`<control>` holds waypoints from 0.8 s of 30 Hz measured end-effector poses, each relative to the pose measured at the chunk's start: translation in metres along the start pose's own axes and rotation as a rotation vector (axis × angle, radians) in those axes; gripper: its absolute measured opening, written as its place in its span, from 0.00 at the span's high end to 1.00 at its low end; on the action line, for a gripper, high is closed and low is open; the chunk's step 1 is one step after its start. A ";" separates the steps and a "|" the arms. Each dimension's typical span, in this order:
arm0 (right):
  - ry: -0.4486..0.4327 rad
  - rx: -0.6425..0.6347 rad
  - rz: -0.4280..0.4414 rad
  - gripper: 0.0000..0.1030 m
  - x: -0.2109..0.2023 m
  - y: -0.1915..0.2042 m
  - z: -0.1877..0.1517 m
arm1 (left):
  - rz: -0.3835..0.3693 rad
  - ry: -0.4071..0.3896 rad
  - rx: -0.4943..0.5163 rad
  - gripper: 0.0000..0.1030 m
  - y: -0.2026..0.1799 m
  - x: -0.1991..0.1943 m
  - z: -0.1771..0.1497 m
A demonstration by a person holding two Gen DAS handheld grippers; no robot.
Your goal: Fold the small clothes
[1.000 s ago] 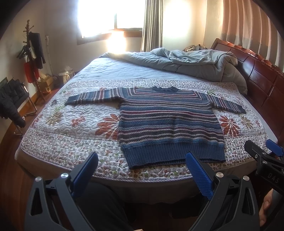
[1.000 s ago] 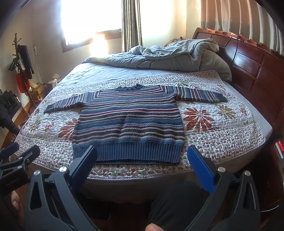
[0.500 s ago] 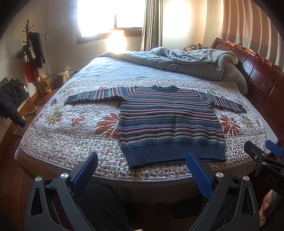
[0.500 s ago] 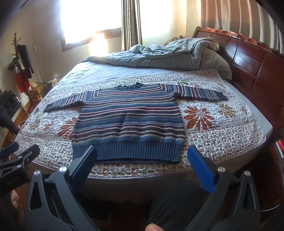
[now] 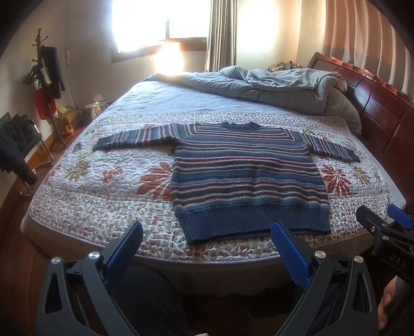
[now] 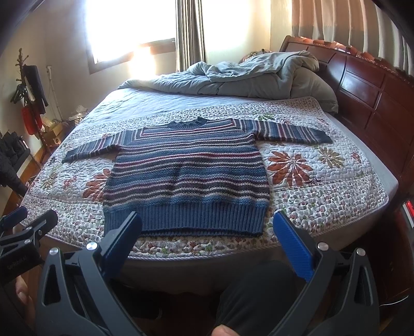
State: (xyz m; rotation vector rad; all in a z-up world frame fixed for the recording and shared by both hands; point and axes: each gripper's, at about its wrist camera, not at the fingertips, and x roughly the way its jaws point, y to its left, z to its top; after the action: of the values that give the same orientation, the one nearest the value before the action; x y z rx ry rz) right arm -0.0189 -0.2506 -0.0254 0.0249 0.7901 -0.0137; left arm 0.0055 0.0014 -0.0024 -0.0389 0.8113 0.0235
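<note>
Sweater [image 5: 245, 175], ribbed striped knit, flat on quilted bedspread [image 5: 103, 201]; both jaws wide apart, empty.

A bed covered by a white quilted bedspread [image 5: 103, 201] with red and green flowers fills the room's centre. At one o'clock, a rumpled grey duvet [image 5: 279, 88] is heaped against a dark wooden headboard [image 5: 383, 111]. At twelve o'clock, a bright window [image 5: 155, 23] with a curtain [image 5: 222, 33] beside it. At nine o'clock, a coat stand [image 5: 46, 77] and a chair [image 5: 18, 144] draped with dark clothing.
</note>
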 end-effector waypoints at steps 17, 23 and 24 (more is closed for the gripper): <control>-0.011 0.027 0.021 0.02 0.038 -0.012 0.008 | -0.048 0.007 0.035 0.04 -0.011 0.044 0.013; -0.045 0.060 0.062 0.02 0.097 -0.071 0.031 | -0.298 0.033 0.139 0.04 -0.034 0.104 0.025; -0.009 0.101 0.078 0.02 0.115 -0.090 0.038 | -0.312 0.057 0.132 0.04 -0.037 0.115 0.030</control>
State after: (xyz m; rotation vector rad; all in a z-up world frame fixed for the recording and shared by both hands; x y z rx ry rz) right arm 0.0865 -0.3419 -0.0819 0.1512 0.7787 0.0200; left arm 0.1074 -0.0338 -0.0642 -0.0413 0.8545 -0.3274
